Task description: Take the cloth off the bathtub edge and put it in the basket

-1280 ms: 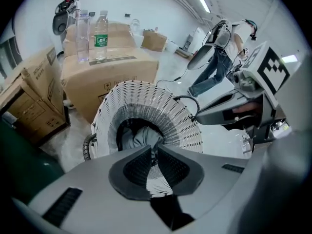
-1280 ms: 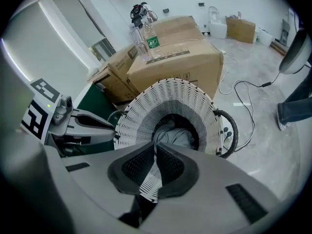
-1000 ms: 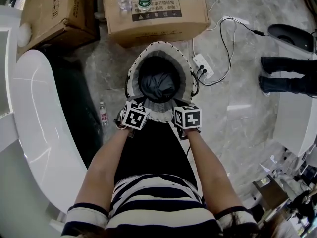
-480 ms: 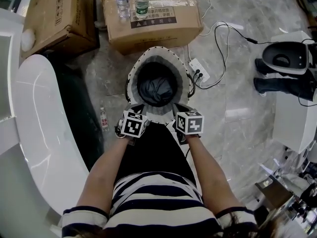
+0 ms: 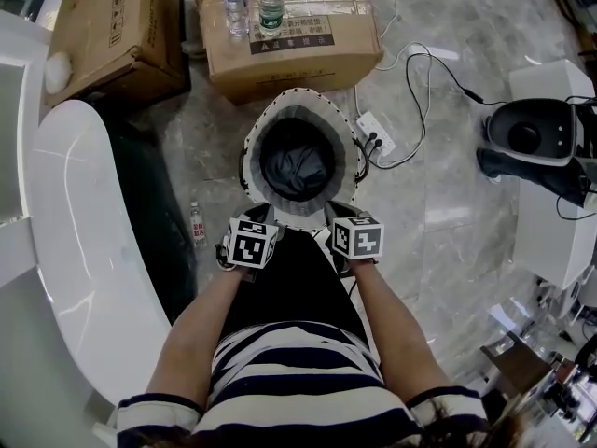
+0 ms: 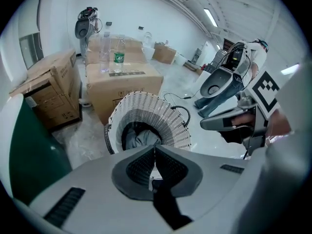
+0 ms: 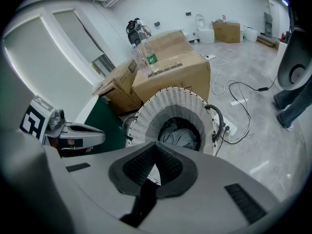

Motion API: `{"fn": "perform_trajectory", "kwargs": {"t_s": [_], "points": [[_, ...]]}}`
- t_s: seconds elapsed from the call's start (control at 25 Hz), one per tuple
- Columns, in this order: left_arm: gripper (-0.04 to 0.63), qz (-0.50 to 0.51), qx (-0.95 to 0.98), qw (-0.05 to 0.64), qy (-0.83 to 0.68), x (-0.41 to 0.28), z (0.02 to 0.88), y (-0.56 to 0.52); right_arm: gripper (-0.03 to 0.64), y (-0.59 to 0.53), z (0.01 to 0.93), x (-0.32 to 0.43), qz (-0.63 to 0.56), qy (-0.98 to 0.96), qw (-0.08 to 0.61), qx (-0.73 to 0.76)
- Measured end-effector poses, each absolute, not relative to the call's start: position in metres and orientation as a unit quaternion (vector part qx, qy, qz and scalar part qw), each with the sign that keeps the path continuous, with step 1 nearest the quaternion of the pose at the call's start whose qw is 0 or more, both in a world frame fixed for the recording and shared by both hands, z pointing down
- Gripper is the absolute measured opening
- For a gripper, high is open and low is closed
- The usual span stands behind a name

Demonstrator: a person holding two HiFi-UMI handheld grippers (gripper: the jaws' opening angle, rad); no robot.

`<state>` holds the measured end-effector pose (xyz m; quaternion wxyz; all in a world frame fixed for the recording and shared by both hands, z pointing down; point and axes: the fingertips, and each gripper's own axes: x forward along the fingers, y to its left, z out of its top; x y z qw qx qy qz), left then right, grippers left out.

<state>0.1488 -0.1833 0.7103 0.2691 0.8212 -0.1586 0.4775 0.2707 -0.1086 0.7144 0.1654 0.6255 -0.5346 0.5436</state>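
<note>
A white woven basket (image 5: 347,147) stands on the marble floor in front of the person. A dark grey cloth (image 5: 297,168) lies crumpled inside it, also visible in the left gripper view as cloth (image 6: 142,137) and in the right gripper view as cloth (image 7: 181,136). The left gripper (image 6: 155,148) is shut and empty, held just short of the basket's (image 6: 156,112) near rim. The right gripper (image 7: 156,145) is shut and empty too, beside it at the same height over the basket (image 7: 168,106). The white bathtub (image 5: 70,241) curves along the left, and its visible edge is bare.
Two cardboard boxes (image 5: 294,40) stand behind the basket, with two water bottles (image 5: 270,3) on the nearer one. A power strip (image 5: 377,133) and cables lie to the basket's right. A small bottle (image 5: 197,223) lies on the floor by the tub. A white and black device (image 5: 532,136) sits at far right.
Both grippers have drawn back a little from the basket toward the person's body, still shut. The head camera has shifted slightly. The cloth in the basket has not moved.
</note>
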Motion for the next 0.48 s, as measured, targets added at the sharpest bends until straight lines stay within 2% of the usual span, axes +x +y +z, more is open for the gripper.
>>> {"fn": "perform_trajectory", "kwargs": {"t_s": [0.48], "points": [[0.025, 0.491, 0.807, 0.284, -0.162, 0.133, 0.716, -0.179, 0.026, -0.098, 0.715, 0.255, 0.548, -0.530, 0.173, 0.623]]}}
